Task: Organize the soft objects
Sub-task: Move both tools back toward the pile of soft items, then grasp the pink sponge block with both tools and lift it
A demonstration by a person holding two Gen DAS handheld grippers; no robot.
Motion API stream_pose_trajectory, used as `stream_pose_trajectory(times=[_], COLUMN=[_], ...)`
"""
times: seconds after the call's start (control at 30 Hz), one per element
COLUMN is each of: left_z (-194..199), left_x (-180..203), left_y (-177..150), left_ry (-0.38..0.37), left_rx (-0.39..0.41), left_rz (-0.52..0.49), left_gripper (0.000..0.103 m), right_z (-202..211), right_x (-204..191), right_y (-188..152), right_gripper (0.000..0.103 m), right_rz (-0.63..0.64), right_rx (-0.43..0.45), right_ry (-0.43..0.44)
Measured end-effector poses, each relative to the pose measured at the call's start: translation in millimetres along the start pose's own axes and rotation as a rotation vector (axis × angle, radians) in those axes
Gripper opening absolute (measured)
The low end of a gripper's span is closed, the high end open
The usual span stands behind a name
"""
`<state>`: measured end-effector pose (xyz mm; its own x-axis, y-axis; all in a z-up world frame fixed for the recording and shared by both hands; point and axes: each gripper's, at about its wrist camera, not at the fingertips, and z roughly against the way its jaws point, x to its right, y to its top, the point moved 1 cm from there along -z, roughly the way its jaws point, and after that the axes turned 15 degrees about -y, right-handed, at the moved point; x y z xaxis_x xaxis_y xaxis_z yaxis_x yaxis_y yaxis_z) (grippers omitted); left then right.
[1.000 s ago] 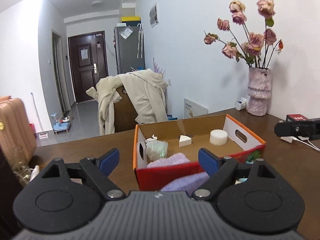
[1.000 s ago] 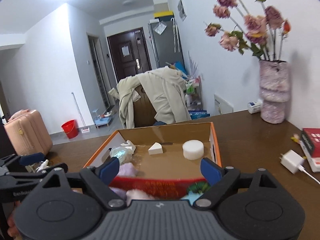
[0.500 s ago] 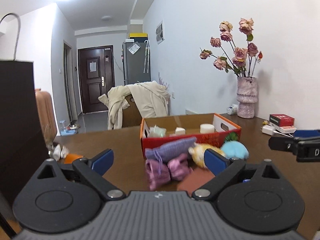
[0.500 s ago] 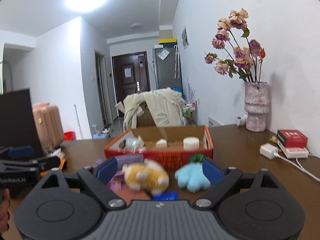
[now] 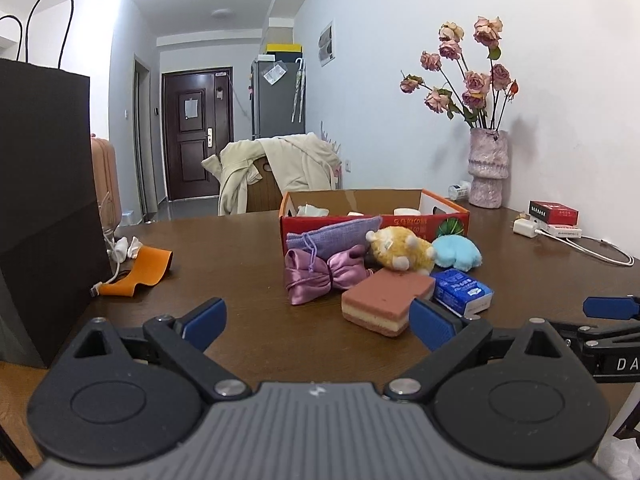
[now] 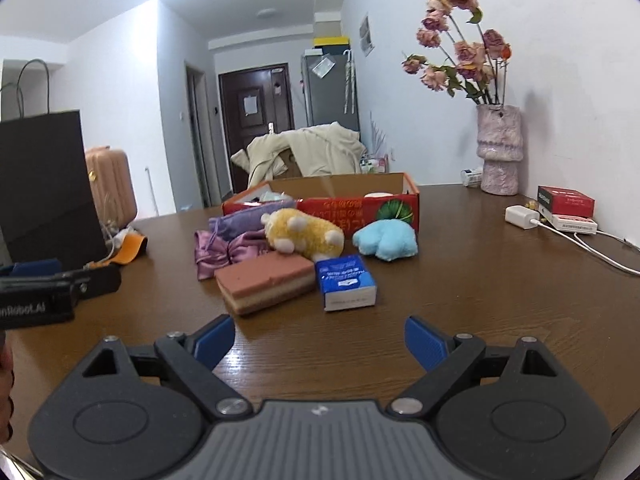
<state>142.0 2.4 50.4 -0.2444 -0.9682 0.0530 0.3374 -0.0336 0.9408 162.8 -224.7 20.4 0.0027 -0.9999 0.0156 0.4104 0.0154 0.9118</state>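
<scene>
Ahead of both spread, empty jaws, the sponge [image 6: 266, 286] lies nearest (box [image 6: 360, 208] behind): grip its short sides lightly.

The dark wooden tabletop [image 6: 460, 280] carried a red cardboard box [image 6: 360, 208] at frame centre, soft toys and a sponge [image 6: 266, 284] before it, a vase [image 6: 500, 148] upper right.

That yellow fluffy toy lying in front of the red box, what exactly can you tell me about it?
The yellow plush toy is a small fuzzy animal of golden pile with white paws. It lies on its side on the wooden table, before the red cardboard box. It leans on the pink layered sponge and touches the satin pouch; the blue plush lies beside it.
</scene>
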Motion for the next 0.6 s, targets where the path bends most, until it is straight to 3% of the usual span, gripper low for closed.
stream_pose_trajectory(times=[0.4, 0.6], left_z=[-36.3, -72.9], left_x=[-1.4, -2.1], left_y=[6.2, 7.4], left_ry=[-0.030, -0.075], left_rx=[-0.044, -0.117], left_rz=[0.011, 0.044], left_gripper=[0.098, 0.075], right_z=[-27.7, -64.0], right_x=[5.0, -0.3], right_y=[11.0, 28.7], right_gripper=[0.090, 0.083], right_rz=[-0.008, 0.013], right_rx=[-0.012, -0.029], right_ry=[0.004, 0.035])
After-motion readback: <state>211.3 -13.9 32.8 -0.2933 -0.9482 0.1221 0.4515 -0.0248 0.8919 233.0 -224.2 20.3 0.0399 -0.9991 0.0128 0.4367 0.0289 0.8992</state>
